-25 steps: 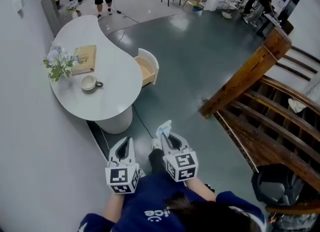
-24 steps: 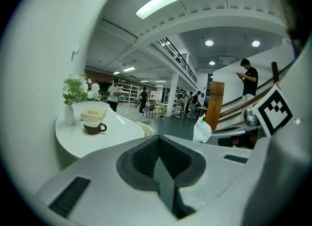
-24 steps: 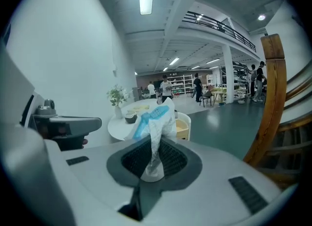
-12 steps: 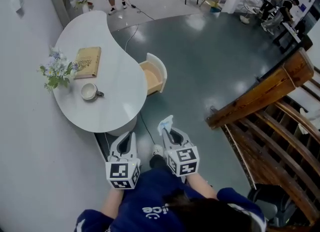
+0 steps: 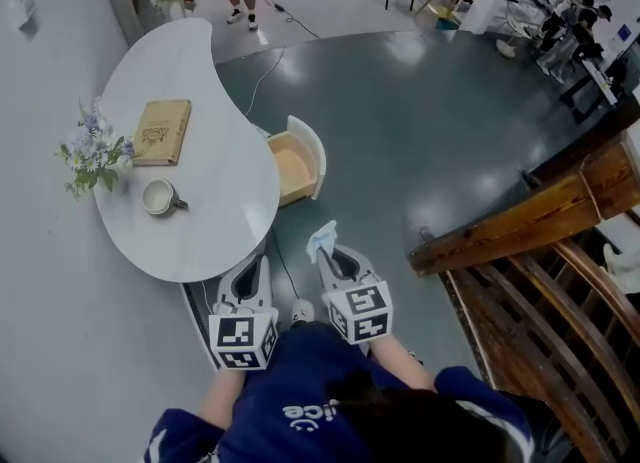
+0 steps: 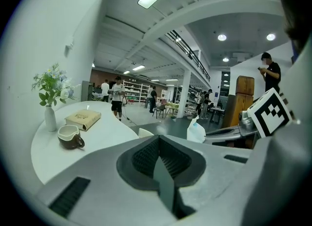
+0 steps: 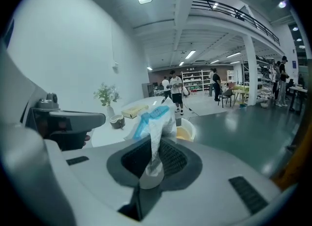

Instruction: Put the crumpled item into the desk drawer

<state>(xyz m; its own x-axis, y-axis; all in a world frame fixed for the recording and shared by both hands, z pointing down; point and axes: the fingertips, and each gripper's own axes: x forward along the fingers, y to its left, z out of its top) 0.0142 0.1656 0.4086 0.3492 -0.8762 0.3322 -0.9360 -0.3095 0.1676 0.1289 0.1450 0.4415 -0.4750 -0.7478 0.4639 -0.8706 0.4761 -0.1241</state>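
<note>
Currently, the crumpled item, white with a blue patch, is pinched by its lower end between the closed-down jaws of the right gripper. It is held over the dark floor, well apart from the desk drawer. The left gripper is carried beside it, with its jaws brought together on nothing. The drawer is seen pulled open from the white desk, its pale interior facing up. A book, a cup and flowers are set farther along the top.

The step in hand is judged to be the carry toward the drawer. It would be done well if the grip were kept firm and the right gripper were brought over the open compartment rather than its white front panel. The jaws should be parted only once the item's free end is inside the walls, since so light a thing may drift.

The item's long axis is laid along the jaws, with its loose, wider end pointed forward and upward, towards the drawer.
</note>
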